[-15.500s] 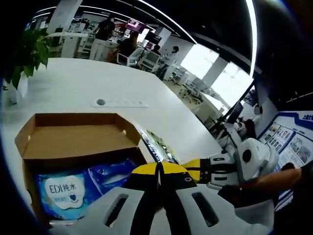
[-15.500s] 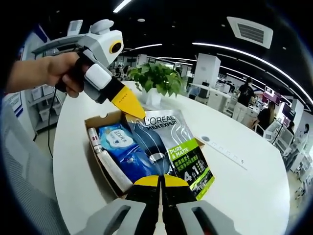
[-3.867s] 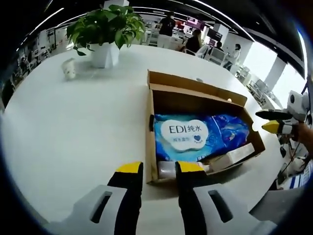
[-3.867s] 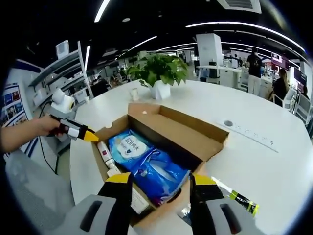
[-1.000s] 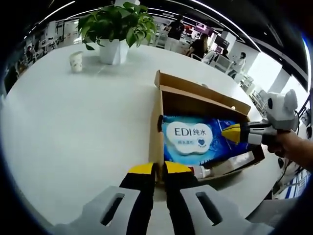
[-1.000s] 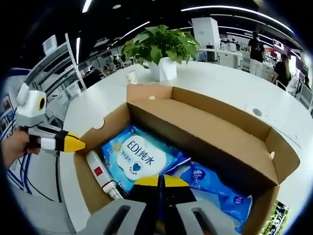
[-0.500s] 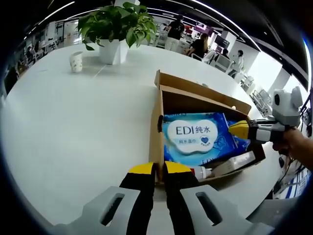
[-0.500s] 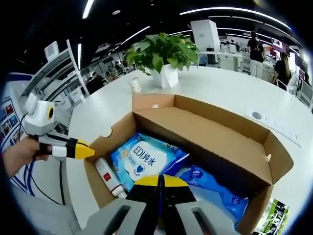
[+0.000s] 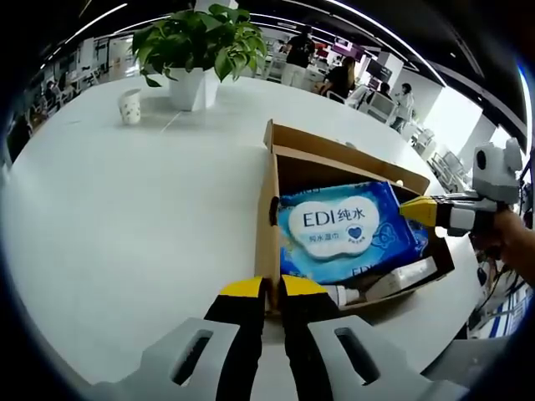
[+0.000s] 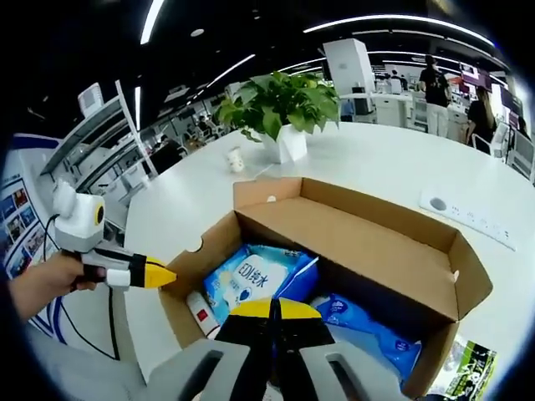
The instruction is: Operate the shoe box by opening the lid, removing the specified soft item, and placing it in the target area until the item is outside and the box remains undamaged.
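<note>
Evidently your left claw (image 9: 264,289) clamps the shoe box (image 9: 272,219) wall to steady it, while your right claw (image 10: 272,309), jaws together, seemingly lifts the wipes pack (image 10: 261,278).

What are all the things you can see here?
box: one, brown cardboard, open, on the table.
wipes pack: one, blue with a white label, tilted up in the box.
blue pack: one, in the box.
tube: one, white and red, along the box's wall.
plant: one, green, white pot, far side of the table.
cup: one, white, beside the plant.
table: one, white.
left gripper: yellow tips, shut on the box's wall.
right gripper: yellow tips, shut on the wipes pack.
</note>
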